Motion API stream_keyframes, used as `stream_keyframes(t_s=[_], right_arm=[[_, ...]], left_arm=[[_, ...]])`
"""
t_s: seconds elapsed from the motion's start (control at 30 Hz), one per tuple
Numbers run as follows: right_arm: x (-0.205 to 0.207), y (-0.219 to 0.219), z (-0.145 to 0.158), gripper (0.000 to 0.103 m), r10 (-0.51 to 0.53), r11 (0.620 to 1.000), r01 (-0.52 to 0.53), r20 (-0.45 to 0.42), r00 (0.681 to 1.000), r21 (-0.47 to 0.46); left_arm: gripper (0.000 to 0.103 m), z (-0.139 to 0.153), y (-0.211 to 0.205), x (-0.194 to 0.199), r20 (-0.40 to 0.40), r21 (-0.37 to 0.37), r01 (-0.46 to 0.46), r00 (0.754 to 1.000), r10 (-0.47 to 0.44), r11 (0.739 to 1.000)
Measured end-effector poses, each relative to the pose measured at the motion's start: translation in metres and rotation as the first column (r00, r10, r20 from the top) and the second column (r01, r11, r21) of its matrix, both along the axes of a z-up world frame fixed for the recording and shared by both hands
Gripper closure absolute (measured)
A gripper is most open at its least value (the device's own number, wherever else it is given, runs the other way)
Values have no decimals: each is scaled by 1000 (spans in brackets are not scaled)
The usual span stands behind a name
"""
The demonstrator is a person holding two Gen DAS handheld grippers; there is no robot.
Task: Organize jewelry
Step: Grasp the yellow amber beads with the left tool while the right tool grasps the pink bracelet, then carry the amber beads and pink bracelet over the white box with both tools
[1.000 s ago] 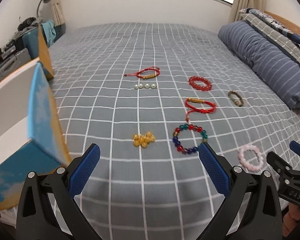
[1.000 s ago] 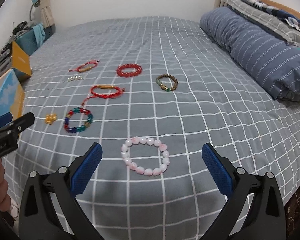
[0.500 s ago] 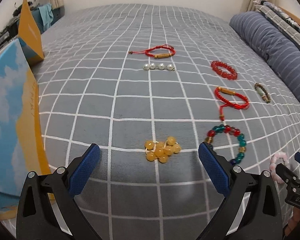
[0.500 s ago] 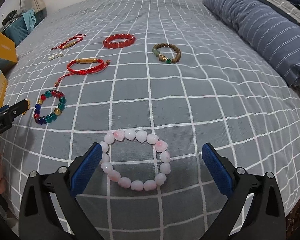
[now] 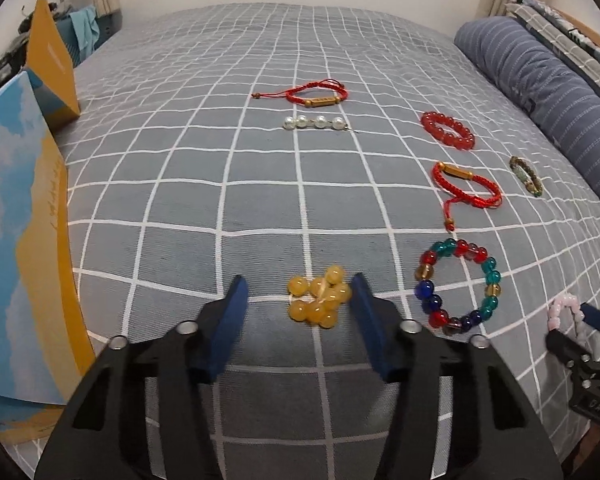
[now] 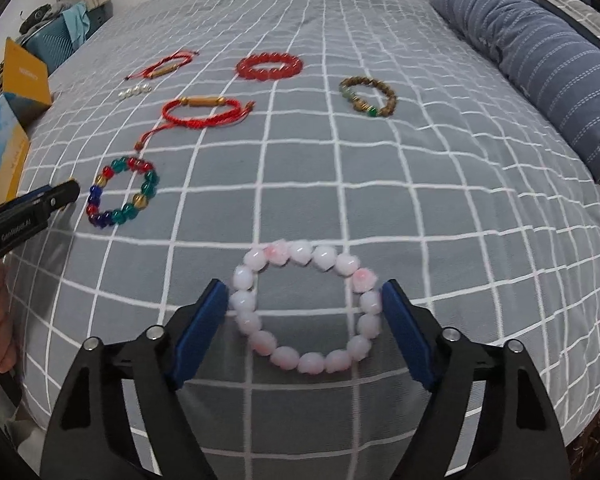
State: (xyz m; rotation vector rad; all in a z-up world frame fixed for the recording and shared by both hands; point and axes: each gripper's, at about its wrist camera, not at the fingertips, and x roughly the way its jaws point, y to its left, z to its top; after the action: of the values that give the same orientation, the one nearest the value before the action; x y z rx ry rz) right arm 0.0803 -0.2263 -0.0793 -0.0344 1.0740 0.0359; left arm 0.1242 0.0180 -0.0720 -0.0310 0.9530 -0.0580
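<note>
The left gripper (image 5: 300, 300) was closing around a bunched yellow bead bracelet (image 5: 319, 301), pads not yet touching. The right gripper (image 6: 305, 312) was closing on a pink bead bracelet (image 6: 306, 306) (pads at its sides), both lying on the checked bedspread (image 5: 260, 184).

We look from each wrist steeply down and forward along blue-padded fingers, close above the grey white-checked bed cover (image 5: 260, 184). Our left view sits nearer the left edge; our right view sits further right. Both share the multicoloured glass-bead bracelet (image 5: 458, 286) (image 6: 122, 192), the red cord bracelets beyond and the far striped blue bolster (image 6: 540, 60).
</note>
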Motion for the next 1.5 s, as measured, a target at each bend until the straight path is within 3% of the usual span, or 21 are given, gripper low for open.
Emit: stream_keyframes(t_s=[0.07, 0.13, 0.23, 0.37, 1.5], right_arm=[[-1, 2, -1, 34, 3, 1000, -3, 1, 1000, -4], [-1, 2, 0, 38, 10, 1000, -10, -6, 1000, 5], [0, 3, 2, 51, 18, 1000, -18, -14, 1000, 13], [-1, 3, 5, 81, 16, 1000, -16, -15, 1000, 21], [-3, 3, 67, 81, -3, 1000, 0, 133, 991, 24]], left_arm=[[75, 1, 0, -1, -6, -7, 6, 1000, -6, 1000], [85, 2, 1, 0, -16, -14, 5, 1000, -6, 1000], [86, 4, 3, 0, -33, -28, 14, 999, -14, 1000], [86, 8, 2, -2, -37, -32, 23, 999, -24, 999], [86, 72, 0, -27, 18, -3, 15, 1000, -15, 1000]])
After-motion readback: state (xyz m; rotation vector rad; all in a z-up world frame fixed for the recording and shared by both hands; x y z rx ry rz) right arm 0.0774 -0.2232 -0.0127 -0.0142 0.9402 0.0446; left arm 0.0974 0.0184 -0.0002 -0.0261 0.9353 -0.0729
